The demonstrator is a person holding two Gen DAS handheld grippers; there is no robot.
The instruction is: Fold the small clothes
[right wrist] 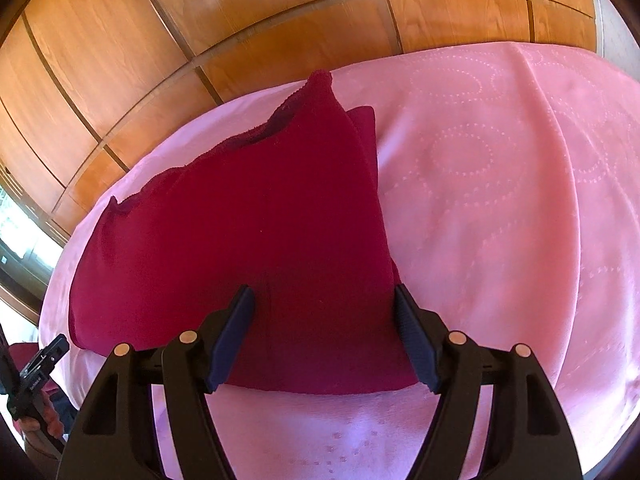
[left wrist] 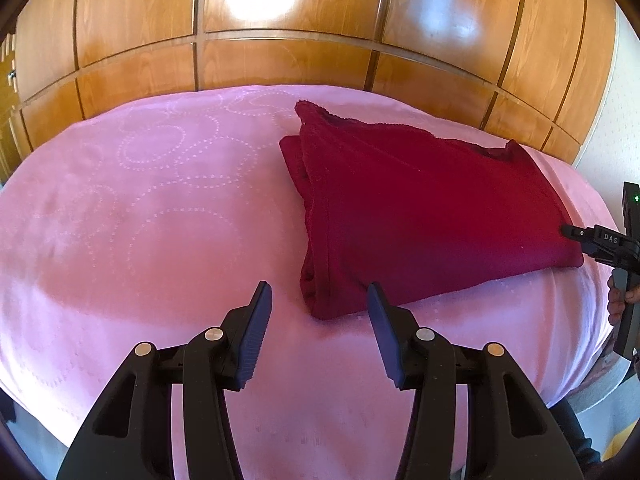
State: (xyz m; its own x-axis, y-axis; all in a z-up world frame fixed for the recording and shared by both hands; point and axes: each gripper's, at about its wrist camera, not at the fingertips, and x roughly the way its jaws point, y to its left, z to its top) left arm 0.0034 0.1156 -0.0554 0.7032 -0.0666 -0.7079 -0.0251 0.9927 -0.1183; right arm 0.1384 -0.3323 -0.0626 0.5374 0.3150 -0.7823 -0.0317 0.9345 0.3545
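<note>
A pink bedspread (left wrist: 140, 208) patterned with rings of pale dots covered the bed and filled most of both views, smooth on the left and creased in a long ridge in the right wrist view (right wrist: 560, 184). Behind the bed rose a wall of glossy orange-brown wooden wardrobe panels (left wrist: 280, 64) divided by dark grooves, with bright patches of light reflected high on them. A strip of white textured wall (left wrist: 624, 92) showed at the far right of the left wrist view.

The folded dark red knit garment (left wrist: 420, 204) lay flat on the bedspread toward its right side, a scalloped edge at the far end and layered folds along its left side.

The left gripper (left wrist: 320, 312) hovered with its fingers spread apart just short of the garment's near corner, holding nothing. The right gripper (right wrist: 324, 332) had its fingers spread wide above the garment's near edge, gripping nothing.
</note>
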